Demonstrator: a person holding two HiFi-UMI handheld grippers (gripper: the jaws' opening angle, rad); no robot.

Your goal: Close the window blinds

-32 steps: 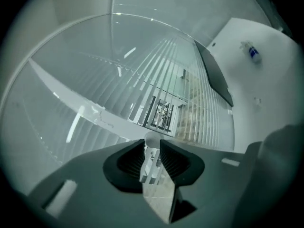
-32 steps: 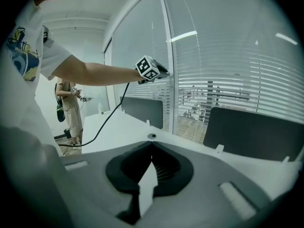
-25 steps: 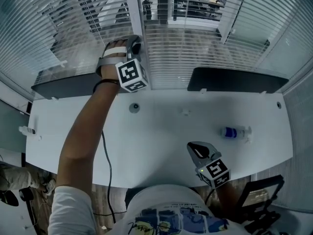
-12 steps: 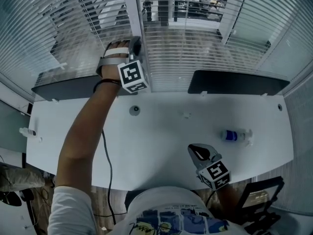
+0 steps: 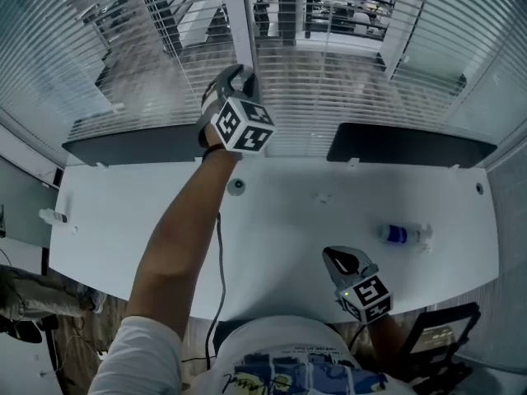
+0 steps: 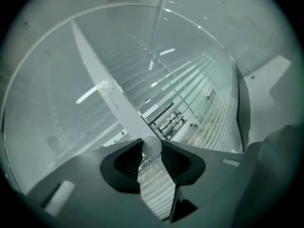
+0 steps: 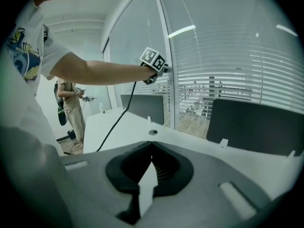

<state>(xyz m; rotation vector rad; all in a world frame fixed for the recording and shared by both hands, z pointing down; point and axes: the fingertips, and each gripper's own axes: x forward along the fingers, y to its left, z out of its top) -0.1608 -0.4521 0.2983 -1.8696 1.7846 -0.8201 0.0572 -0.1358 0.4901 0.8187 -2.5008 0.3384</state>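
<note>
From my remote station: the long white surface (image 5: 272, 245) stretches across the head view, mostly bare. Two dark panels, one at far left (image 5: 136, 146) and one at far right (image 5: 412, 145), stand upright along its far edge, with small white clips at their feet. A round grommet (image 5: 236, 186) sits near that edge, below the gap between the panels, and a small pale fitting (image 5: 321, 197) just to its right is too small for me to identify. A clear bottle with a blue label (image 5: 403, 234) lies on its side toward the right end. A small white bottle (image 5: 51, 216) rests at the far left end.
</note>
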